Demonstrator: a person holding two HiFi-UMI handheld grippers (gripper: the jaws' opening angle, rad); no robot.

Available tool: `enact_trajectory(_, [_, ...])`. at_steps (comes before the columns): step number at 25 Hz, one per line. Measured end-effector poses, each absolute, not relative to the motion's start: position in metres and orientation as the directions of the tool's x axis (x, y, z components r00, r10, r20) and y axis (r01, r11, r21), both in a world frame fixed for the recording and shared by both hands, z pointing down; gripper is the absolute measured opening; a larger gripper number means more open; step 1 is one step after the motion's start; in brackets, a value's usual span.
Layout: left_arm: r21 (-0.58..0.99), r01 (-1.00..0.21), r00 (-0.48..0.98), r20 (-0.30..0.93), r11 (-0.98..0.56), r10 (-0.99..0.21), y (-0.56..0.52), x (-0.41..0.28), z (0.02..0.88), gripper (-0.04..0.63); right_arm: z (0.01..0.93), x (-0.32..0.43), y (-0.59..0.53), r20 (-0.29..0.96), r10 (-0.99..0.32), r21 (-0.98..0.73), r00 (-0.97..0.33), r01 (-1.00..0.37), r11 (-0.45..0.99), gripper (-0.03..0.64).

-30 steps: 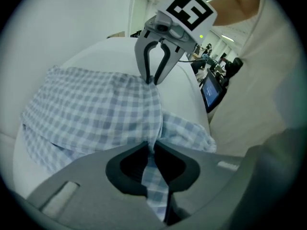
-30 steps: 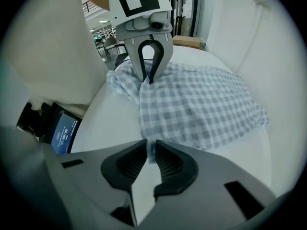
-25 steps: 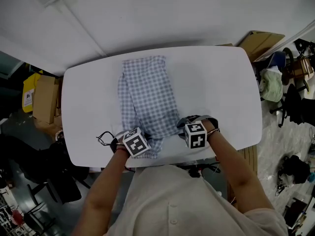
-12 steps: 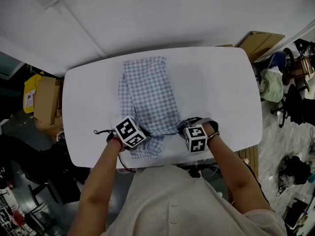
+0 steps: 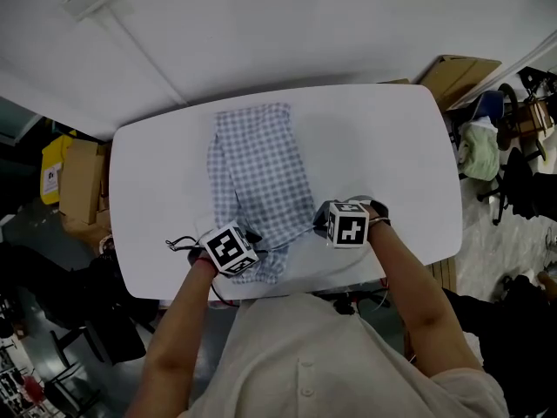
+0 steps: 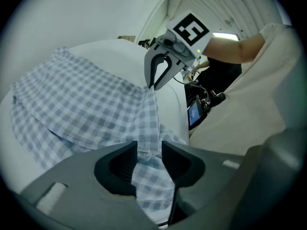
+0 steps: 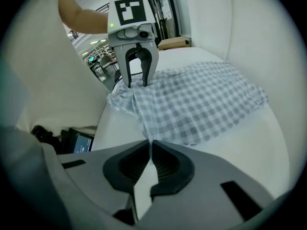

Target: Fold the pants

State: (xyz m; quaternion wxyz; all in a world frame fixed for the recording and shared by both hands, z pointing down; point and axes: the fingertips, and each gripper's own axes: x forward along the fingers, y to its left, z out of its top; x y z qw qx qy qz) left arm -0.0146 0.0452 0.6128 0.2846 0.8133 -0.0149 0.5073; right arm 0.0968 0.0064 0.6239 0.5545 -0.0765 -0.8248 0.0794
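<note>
Checked pants lie lengthwise on the table. Right gripper, jaws just closing, pinches their near end. Left gripper, jaws just opening (cloth between them), likely must regrip before the fold.

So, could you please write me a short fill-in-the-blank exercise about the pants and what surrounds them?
1. The pants show a blue-and-white ____ pattern.
2. They lie on a ____ table.
3. The brown boxes beside the table are made of ____.
Missing words: checked; white; cardboard.
</note>
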Motion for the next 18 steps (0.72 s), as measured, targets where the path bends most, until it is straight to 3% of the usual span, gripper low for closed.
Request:
enact_trajectory(11, [0.057, -0.396, 0.461, 0.875, -0.917, -0.145, 0.013, 0.028, 0.578, 0.285, 0.586, 0.076, -0.028, 0.931, 0.257, -0.254, -0.259, 0.044, 0.966, 0.031])
enact_trajectory(18, [-0.163, -0.548, 0.266, 0.896, -0.821, -0.355, 0.005, 0.024, 0.621, 0.284, 0.58, 0.069, -0.035, 0.934, 0.272, -0.275, -0.233, 0.018, 0.961, 0.031])
